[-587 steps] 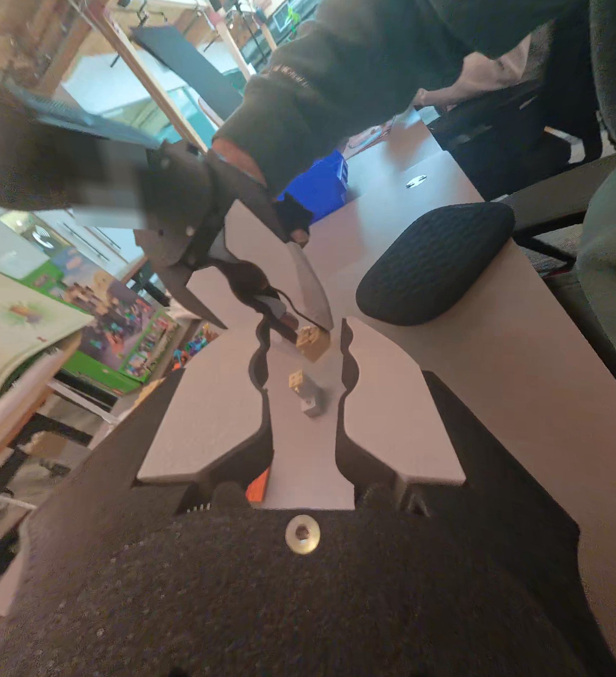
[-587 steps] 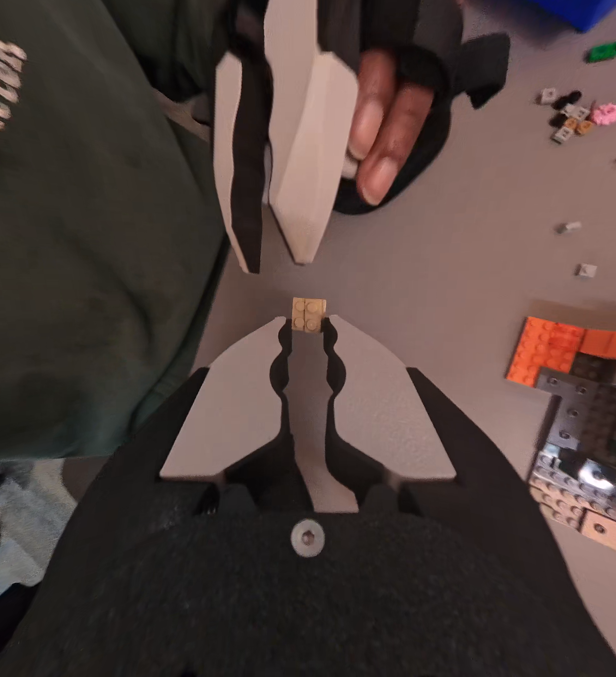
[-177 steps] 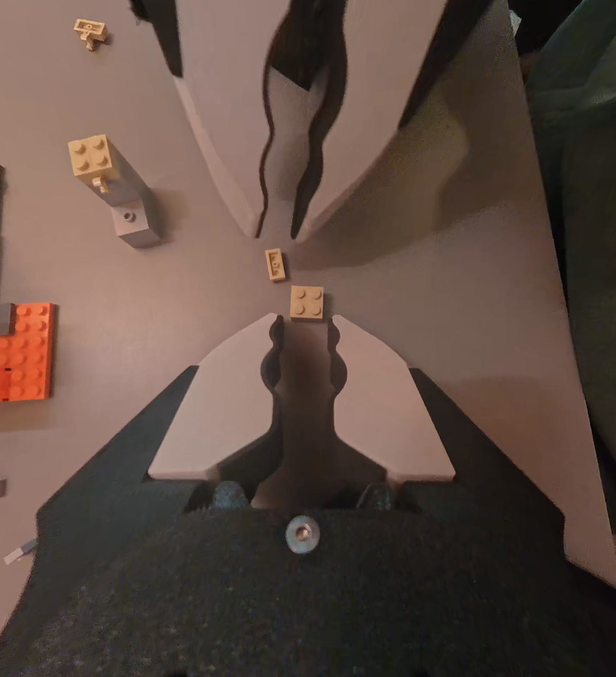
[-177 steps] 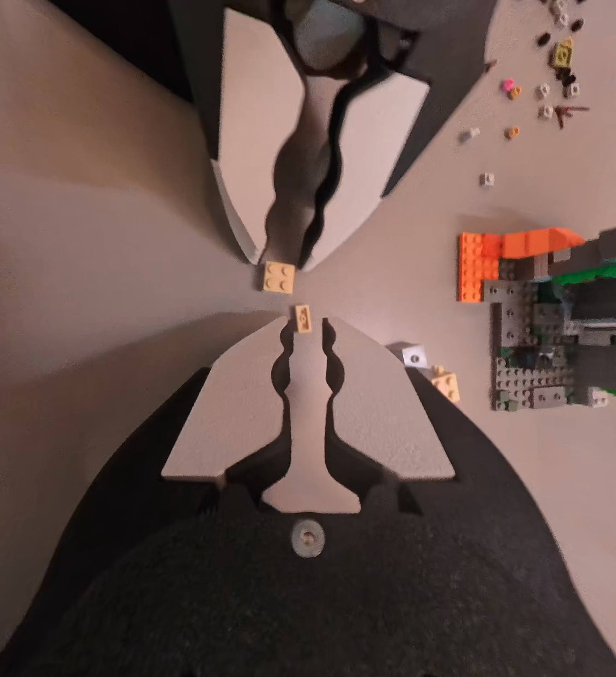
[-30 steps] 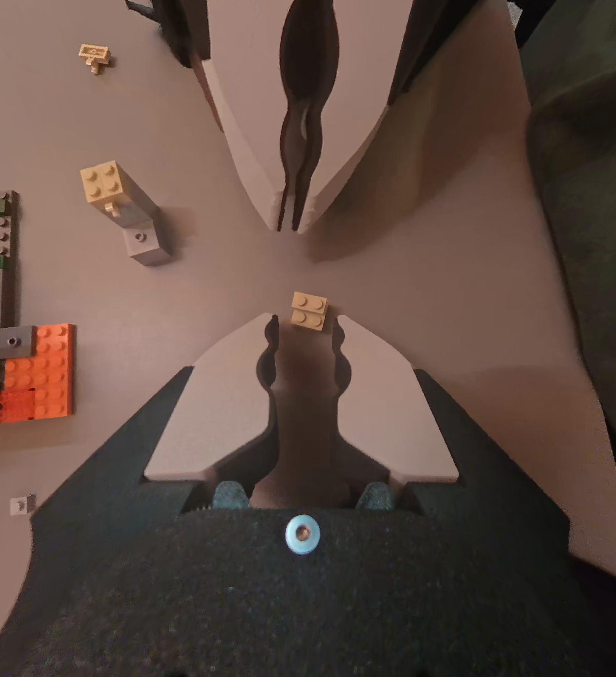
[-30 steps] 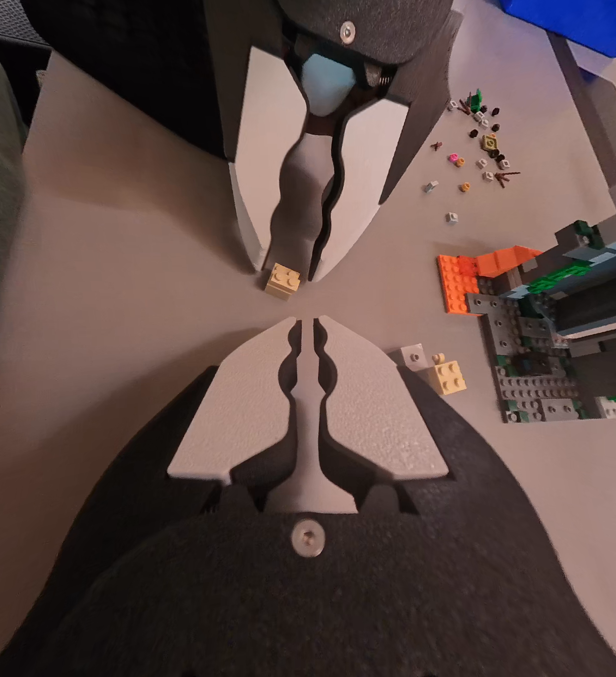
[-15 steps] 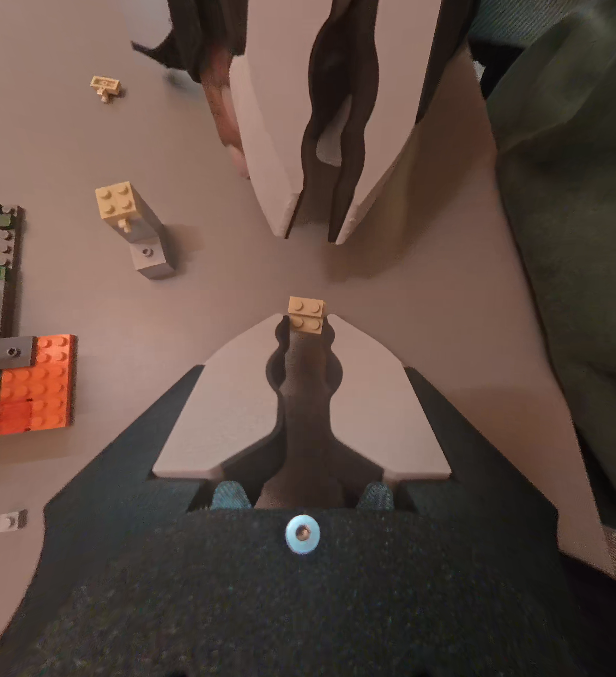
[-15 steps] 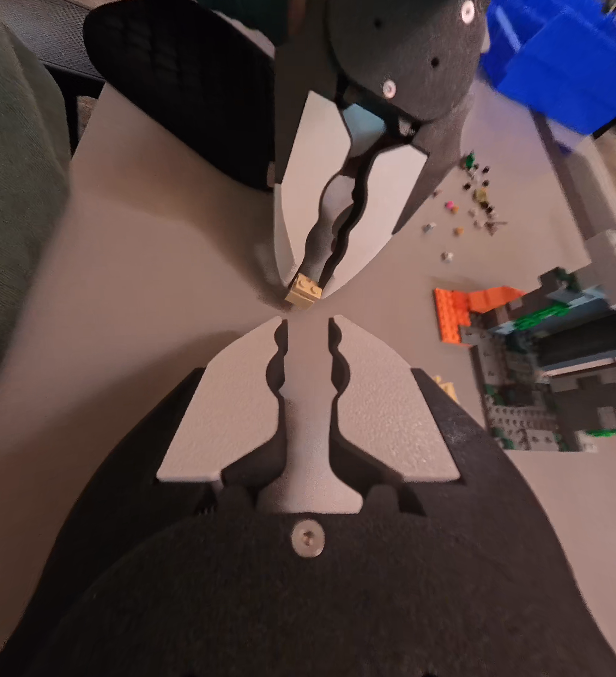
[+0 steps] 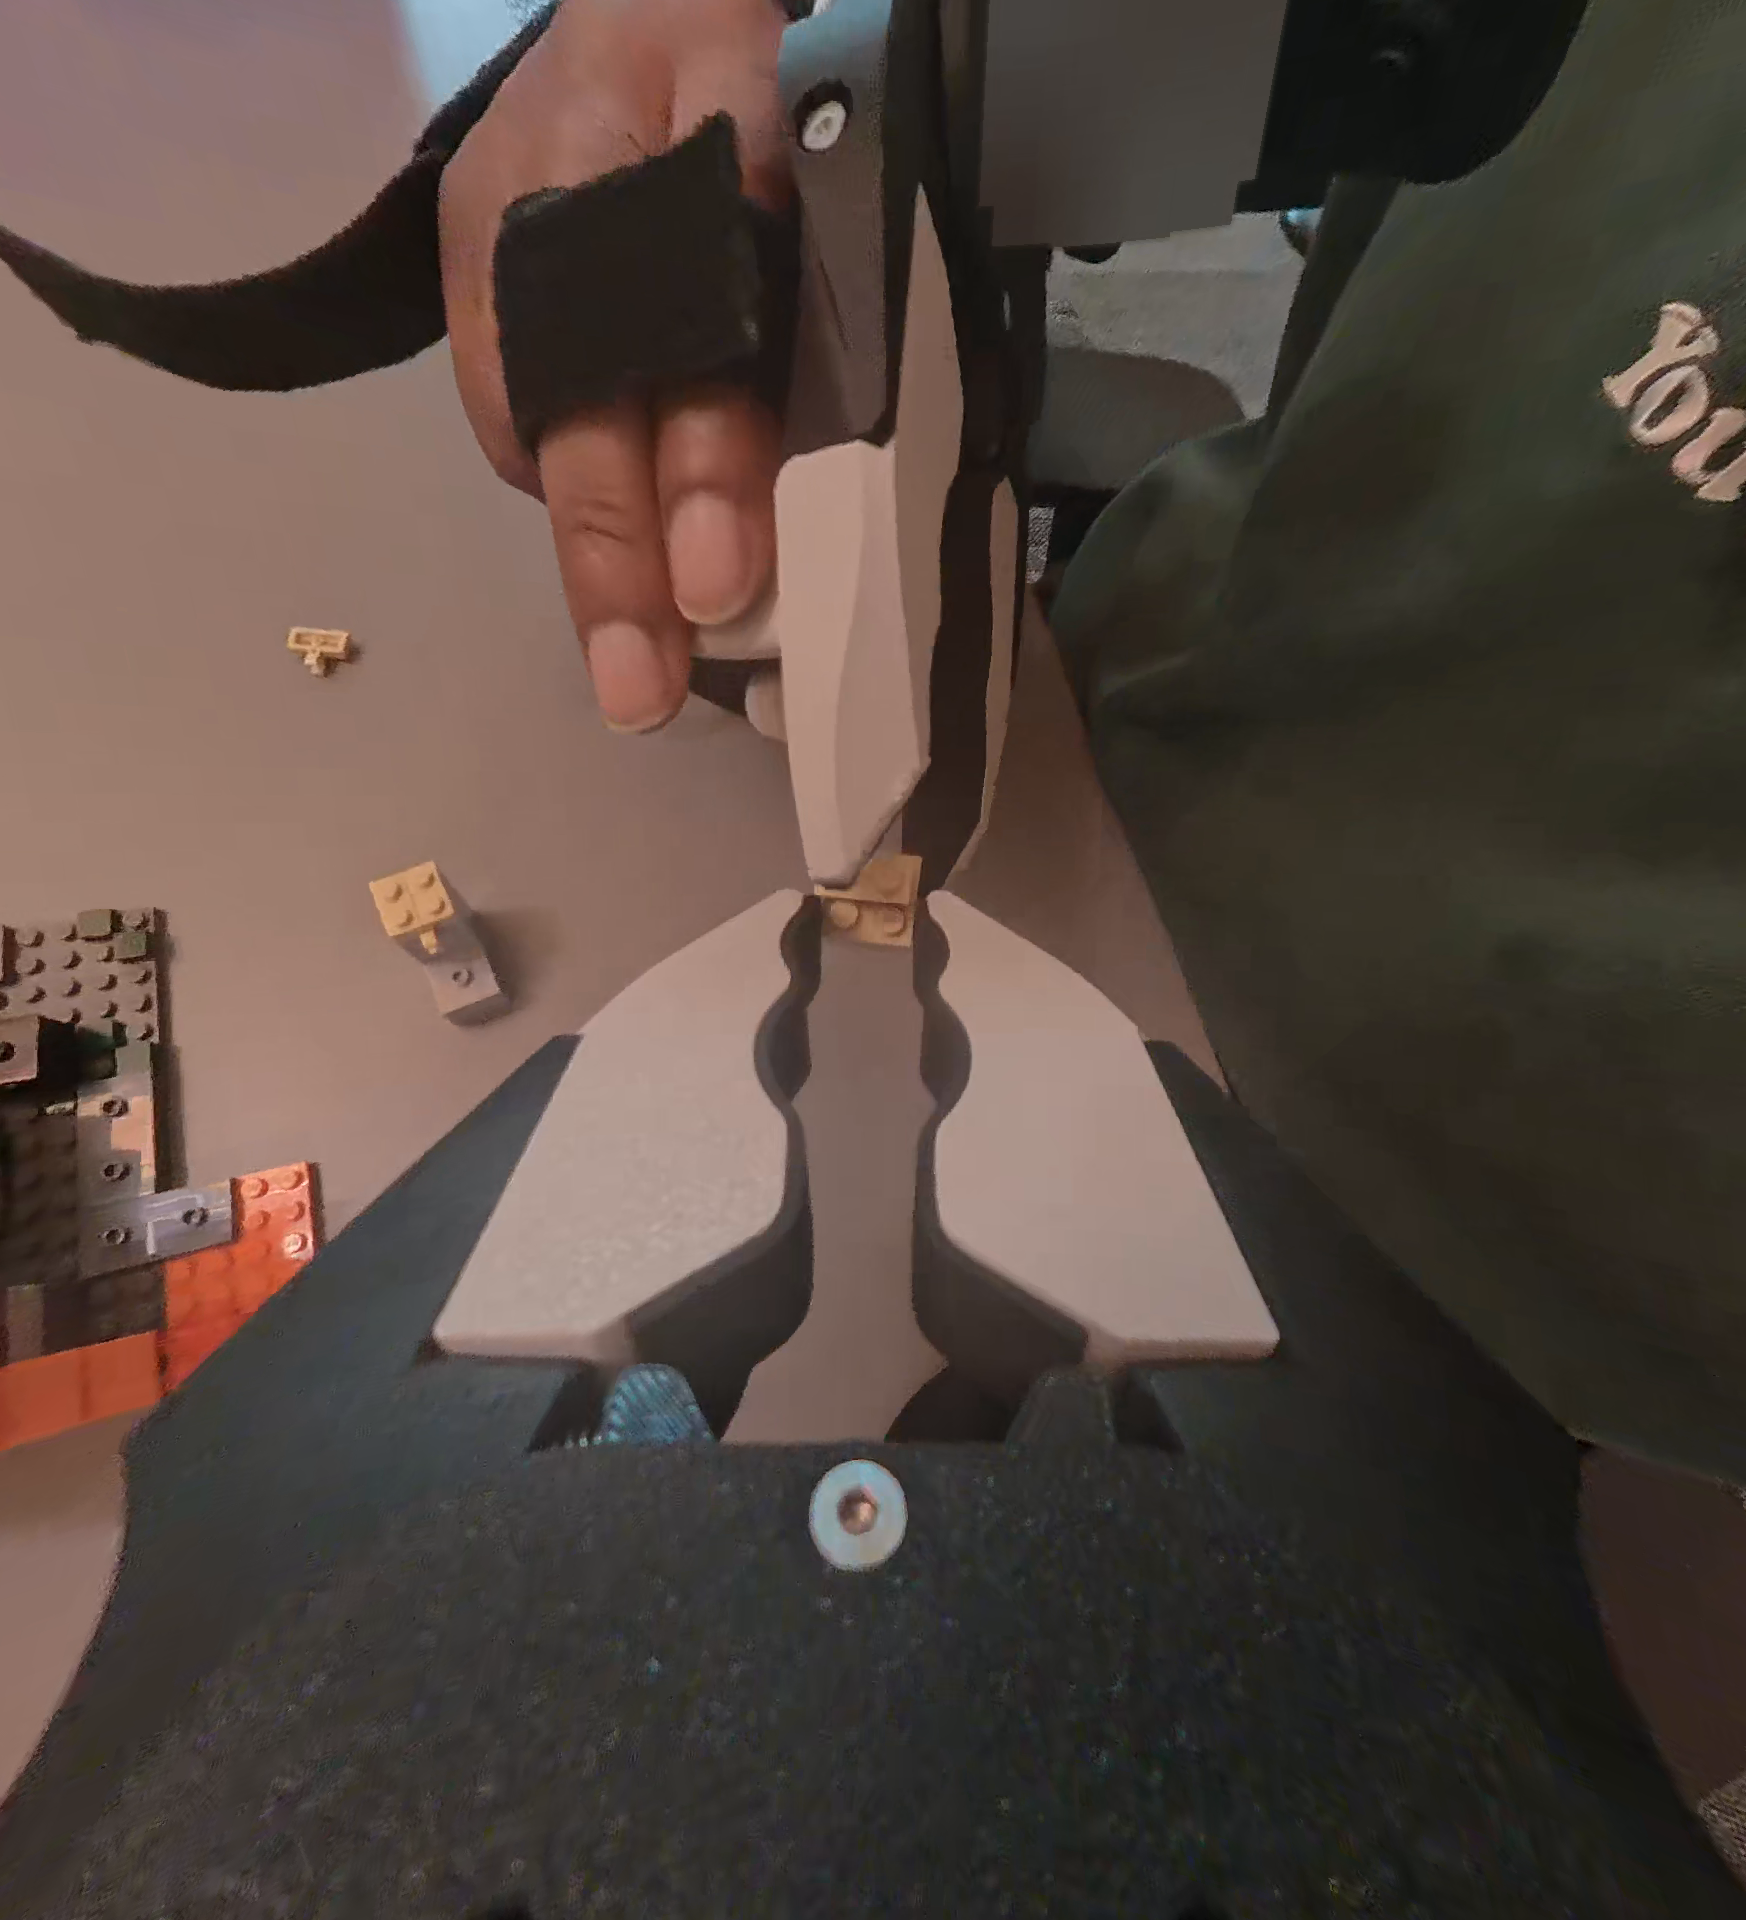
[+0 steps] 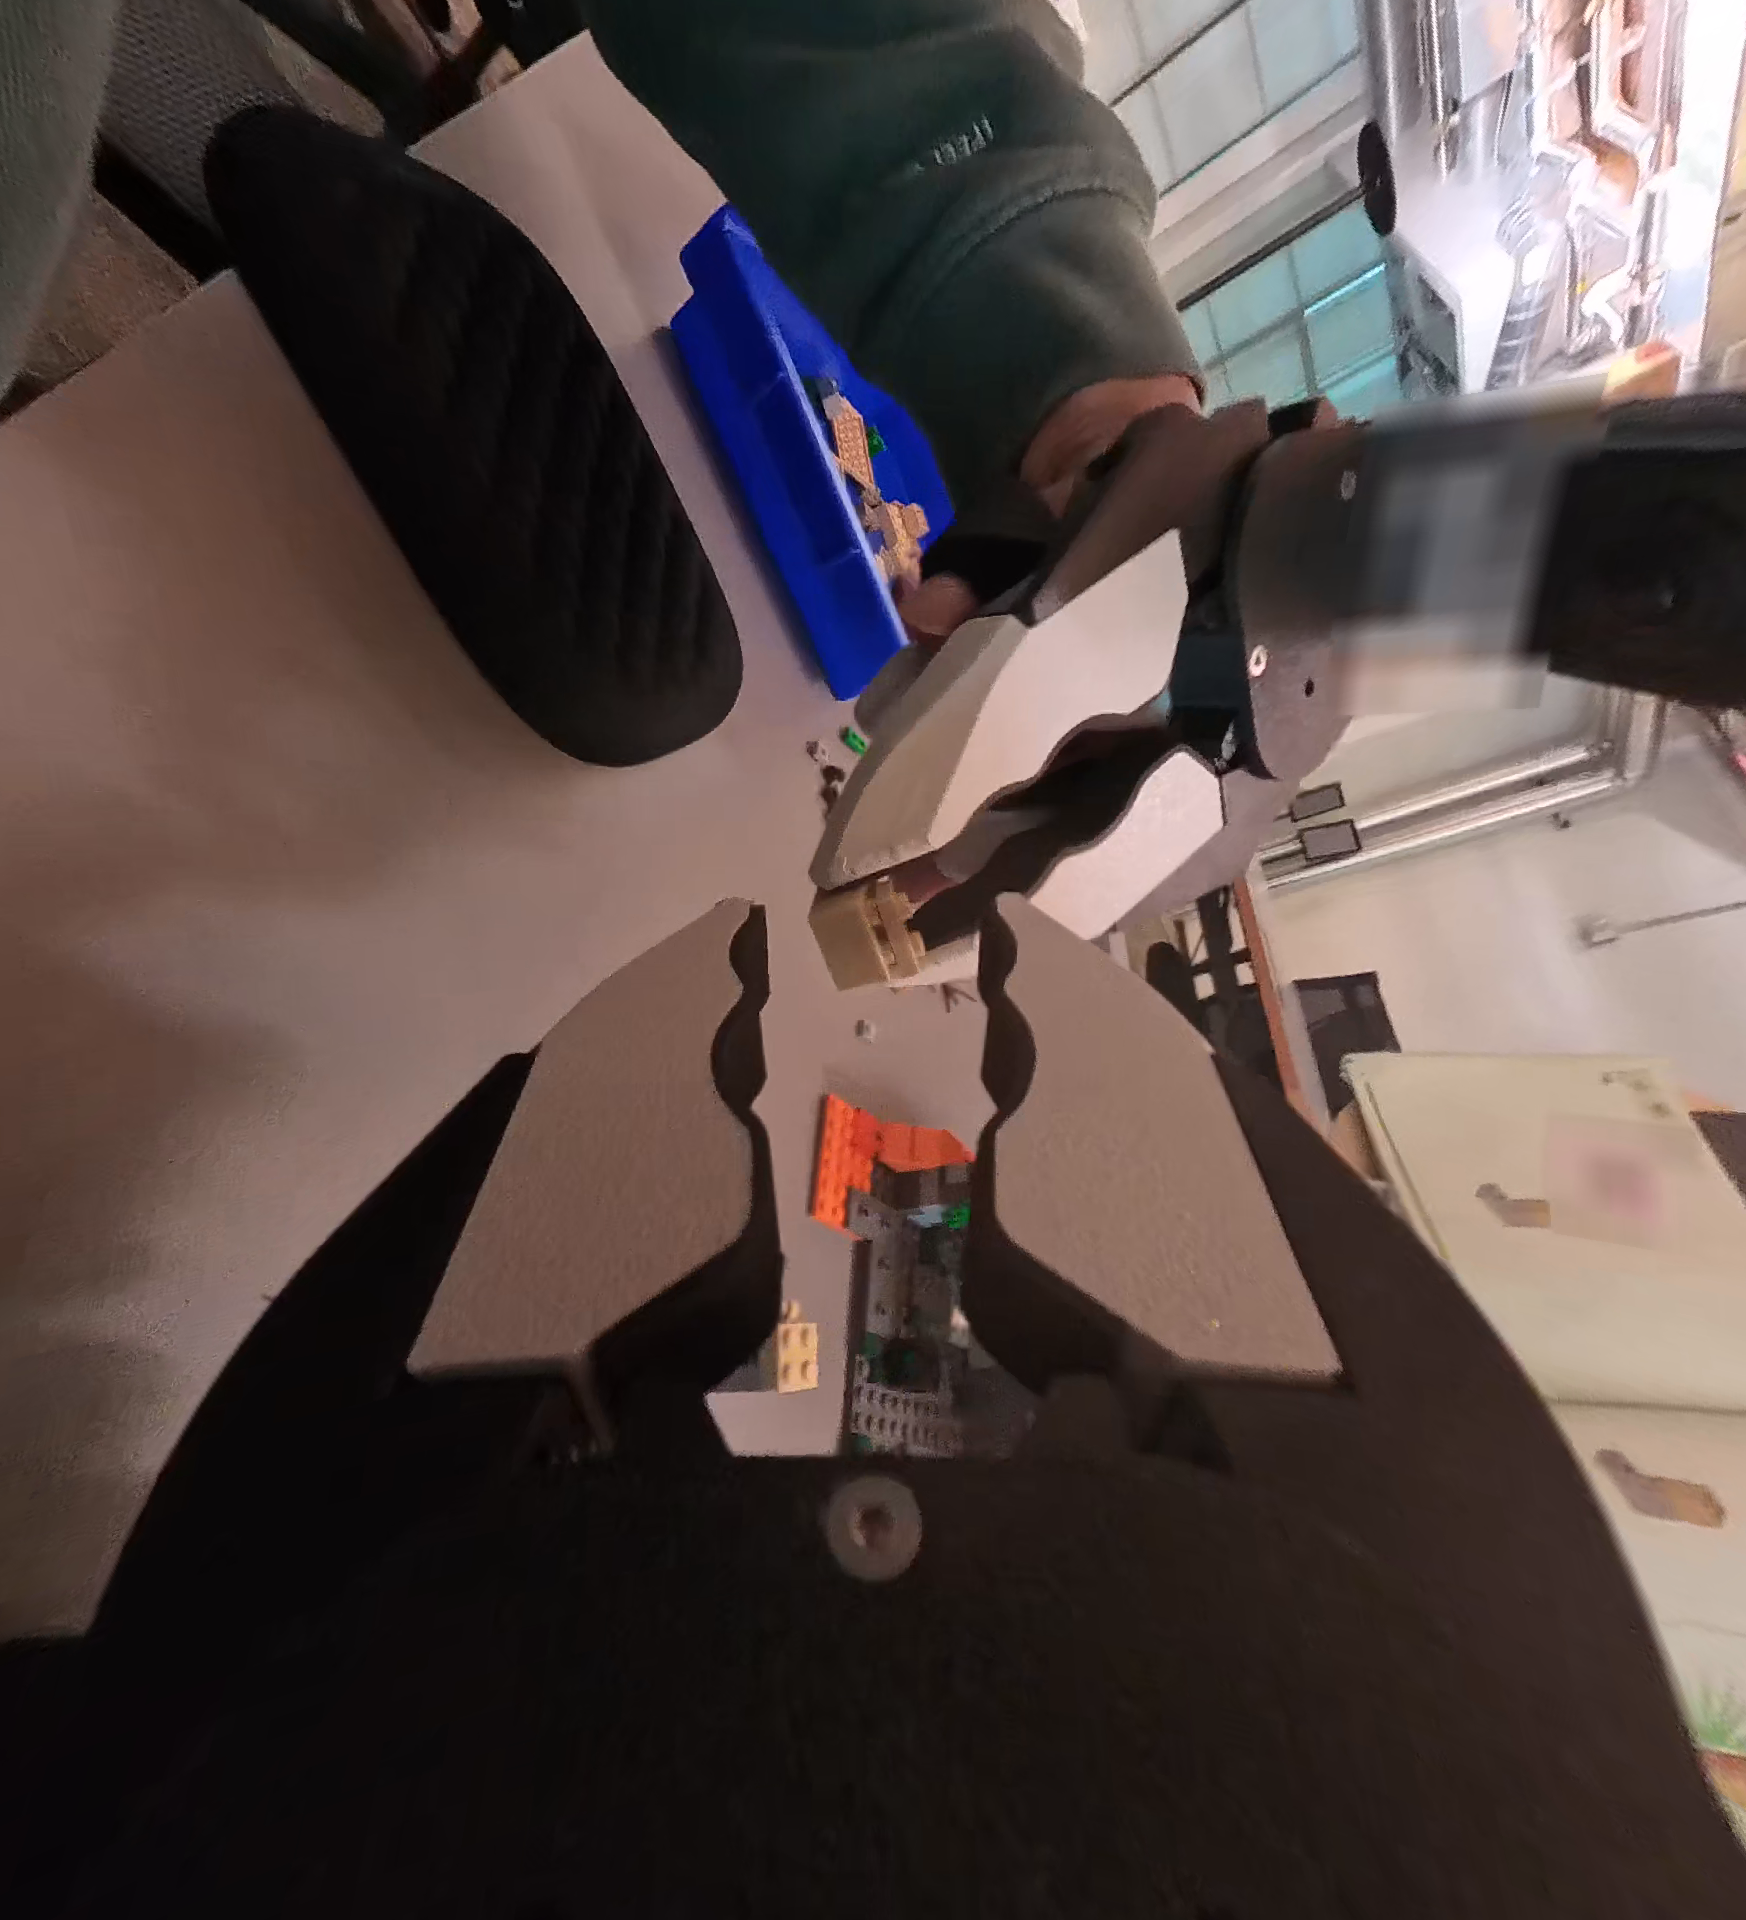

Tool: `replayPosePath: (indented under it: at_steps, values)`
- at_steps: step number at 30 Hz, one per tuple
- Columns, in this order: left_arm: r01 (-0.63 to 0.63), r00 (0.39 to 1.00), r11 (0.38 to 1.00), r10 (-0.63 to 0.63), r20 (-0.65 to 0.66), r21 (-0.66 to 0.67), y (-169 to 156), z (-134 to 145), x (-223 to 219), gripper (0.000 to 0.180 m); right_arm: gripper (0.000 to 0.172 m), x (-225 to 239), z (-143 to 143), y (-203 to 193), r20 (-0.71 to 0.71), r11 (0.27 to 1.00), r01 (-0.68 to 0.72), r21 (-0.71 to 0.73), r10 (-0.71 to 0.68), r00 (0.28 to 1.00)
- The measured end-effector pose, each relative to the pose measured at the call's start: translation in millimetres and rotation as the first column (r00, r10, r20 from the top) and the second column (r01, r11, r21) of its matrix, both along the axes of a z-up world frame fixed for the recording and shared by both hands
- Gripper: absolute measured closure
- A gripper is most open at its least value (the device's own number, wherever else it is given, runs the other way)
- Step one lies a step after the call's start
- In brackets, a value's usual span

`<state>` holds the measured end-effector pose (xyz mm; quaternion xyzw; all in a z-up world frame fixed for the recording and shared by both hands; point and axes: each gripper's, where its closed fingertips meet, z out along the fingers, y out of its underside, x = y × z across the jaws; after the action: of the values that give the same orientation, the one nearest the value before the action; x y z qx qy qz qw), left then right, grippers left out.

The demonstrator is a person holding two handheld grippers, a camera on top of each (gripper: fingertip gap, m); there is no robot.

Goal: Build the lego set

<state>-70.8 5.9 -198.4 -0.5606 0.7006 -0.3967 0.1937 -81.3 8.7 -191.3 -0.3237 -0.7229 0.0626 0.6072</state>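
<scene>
Tan brick (image 9: 867,911) clamped between left gripper (image 9: 867,914) fingers, lifted off counter (image 9: 173,520). Right gripper (image 10: 864,920) fingers apart, brick (image 10: 864,940) between them, one tip touching.

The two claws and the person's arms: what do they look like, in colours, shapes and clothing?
Each claw, left and right, has two pale grey fingers with wavy black inner edges on a black, grainy body with a silver screw. A black strap wraps the right hand. The sleeve is dark green.
</scene>
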Motion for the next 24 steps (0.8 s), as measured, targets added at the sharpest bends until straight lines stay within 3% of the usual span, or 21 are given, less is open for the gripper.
replayPosePath:
  at_steps: [8,14,21,24]
  values:
    - [0.026,0.999,1.0,-0.026,-0.034,-0.009,-9.6,5.2,3.0,0.164,0.152,1.1,2.9,-11.0,0.004,0.998,-0.022,0.061,0.021,1.0]
    - [0.042,0.998,0.998,-0.044,-0.036,-0.051,-15.4,15.8,4.3,0.164,0.155,3.5,13.1,-15.5,-0.039,0.996,-0.018,0.087,0.022,0.999]
    - [0.081,0.997,0.963,-0.075,0.033,-0.258,-27.1,39.2,6.7,0.165,0.156,5.1,34.8,-25.7,-0.061,0.999,-0.006,0.048,0.009,0.998]
    - [0.094,0.995,0.957,-0.086,0.041,-0.276,-30.1,42.5,6.4,0.165,0.156,5.5,39.3,-28.1,-0.054,1.0,0.002,0.017,-0.001,0.999]
